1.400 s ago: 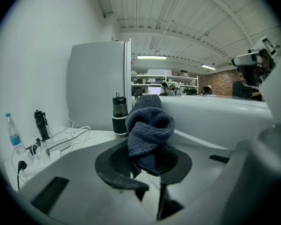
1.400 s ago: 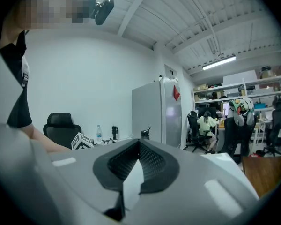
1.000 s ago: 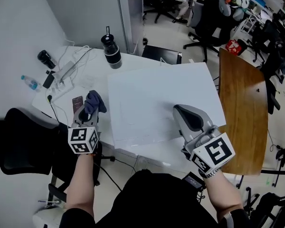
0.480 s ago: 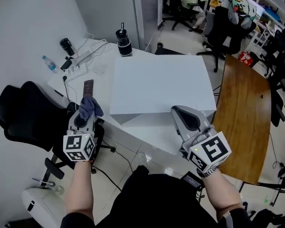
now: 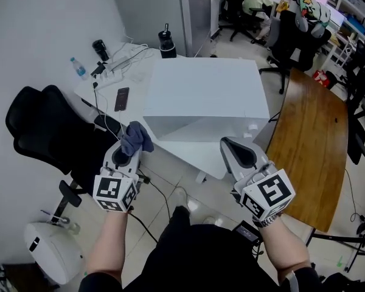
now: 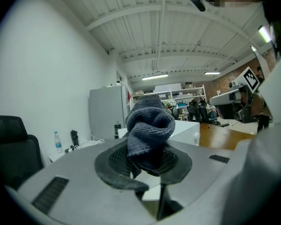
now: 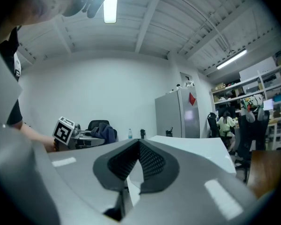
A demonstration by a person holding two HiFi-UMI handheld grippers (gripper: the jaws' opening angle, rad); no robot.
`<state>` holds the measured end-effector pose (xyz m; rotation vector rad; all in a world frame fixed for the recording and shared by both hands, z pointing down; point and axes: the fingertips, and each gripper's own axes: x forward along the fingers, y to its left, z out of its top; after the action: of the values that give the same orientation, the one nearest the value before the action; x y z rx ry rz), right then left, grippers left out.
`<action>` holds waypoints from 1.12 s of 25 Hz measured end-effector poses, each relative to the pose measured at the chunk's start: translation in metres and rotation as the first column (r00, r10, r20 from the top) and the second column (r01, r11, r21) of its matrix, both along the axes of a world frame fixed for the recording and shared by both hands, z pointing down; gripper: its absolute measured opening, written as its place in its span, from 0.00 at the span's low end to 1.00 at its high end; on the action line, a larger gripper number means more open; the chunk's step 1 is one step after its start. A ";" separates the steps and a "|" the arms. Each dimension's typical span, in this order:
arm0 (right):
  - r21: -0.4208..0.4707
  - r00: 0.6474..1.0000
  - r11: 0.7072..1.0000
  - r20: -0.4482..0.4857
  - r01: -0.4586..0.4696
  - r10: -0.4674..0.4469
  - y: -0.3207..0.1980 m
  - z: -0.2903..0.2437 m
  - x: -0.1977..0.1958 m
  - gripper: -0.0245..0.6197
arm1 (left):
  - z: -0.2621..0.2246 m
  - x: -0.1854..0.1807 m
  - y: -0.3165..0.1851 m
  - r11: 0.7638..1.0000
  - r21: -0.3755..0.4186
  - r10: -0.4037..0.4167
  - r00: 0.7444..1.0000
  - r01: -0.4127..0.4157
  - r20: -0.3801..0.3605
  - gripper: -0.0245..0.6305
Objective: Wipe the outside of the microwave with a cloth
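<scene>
Cloth [image 5: 137,140], dk blue, bunched, is pinched in L gripper [image 5: 129,149] jaws, near the table [image 5: 140,72] front edge, not touching the microwave [image 5: 204,93], a plain white box on the tabletop. R gripper [image 5: 237,152] jaws closed, nothing betw them, in front of the box. I see a phone [image 5: 121,98] at table left.

You have 2 grippers: left gripper [image 5: 129,152] and right gripper [image 5: 229,143]. 1 cloth [image 5: 137,140]. 1 microwave [image 5: 201,93]. 2 tables: 1 white table [image 5: 137,81], 1 wooden table [image 5: 304,132]. On the white one: 1 phone [image 5: 121,98], 1 water bottle [image 5: 79,68], 1 power strip [image 5: 114,64], and 2 flasks: first flask [image 5: 100,49], second flask [image 5: 166,44]. 1 black chair [image 5: 36,123] is at your left. There are more chairs far back, but I can't count them.
</scene>
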<state>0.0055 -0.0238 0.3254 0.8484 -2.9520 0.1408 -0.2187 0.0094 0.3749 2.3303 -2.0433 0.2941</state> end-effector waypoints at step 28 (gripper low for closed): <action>0.011 0.999 0.999 -0.007 -0.039 0.039 0.055 0.013 0.033 0.04 | -0.035 0.197 0.043 0.909 0.056 0.417 0.906 -0.414 -0.071 0.17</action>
<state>0.0388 0.0312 0.3385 0.9069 -2.9332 0.1244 -0.0217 0.0524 0.3403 2.7370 -1.5100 0.1625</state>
